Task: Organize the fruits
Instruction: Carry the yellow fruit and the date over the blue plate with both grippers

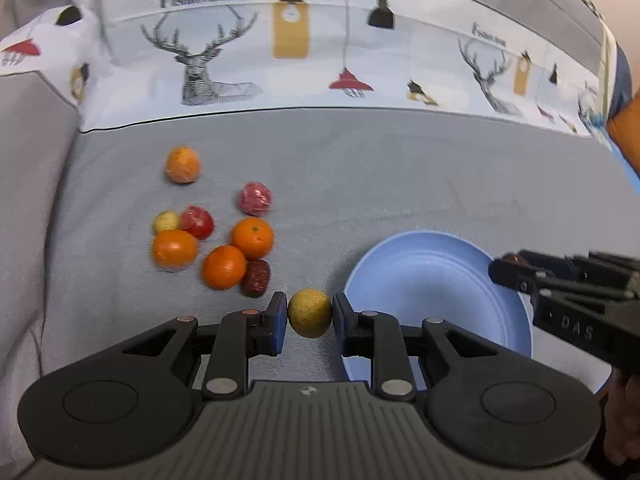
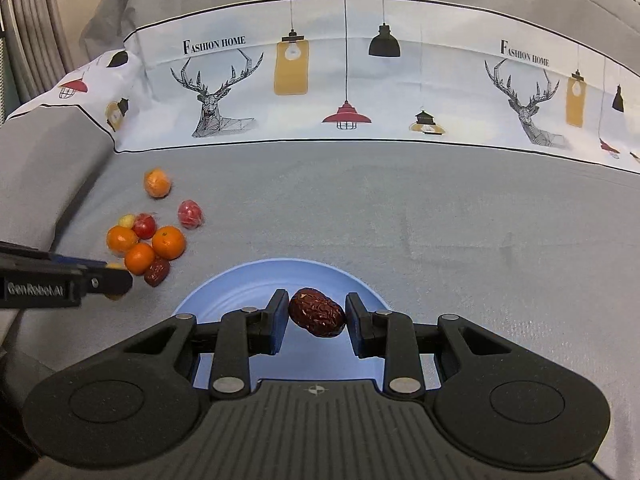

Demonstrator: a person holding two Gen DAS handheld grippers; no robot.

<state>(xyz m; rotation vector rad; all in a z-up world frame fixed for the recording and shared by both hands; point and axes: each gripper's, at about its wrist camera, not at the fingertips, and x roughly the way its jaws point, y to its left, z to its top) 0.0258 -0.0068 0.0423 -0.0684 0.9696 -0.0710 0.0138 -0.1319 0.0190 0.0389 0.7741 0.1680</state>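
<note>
Hand-held gripper, grey cloth, possibly sofa

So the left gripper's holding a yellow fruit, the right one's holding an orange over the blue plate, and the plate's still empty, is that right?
One thing is wrong: the right gripper holds a wrinkled dark red date, not an orange, as the right wrist view shows. The rest stands: the left gripper holds the yellow fruit, and the blue plate has nothing lying in it.
</note>
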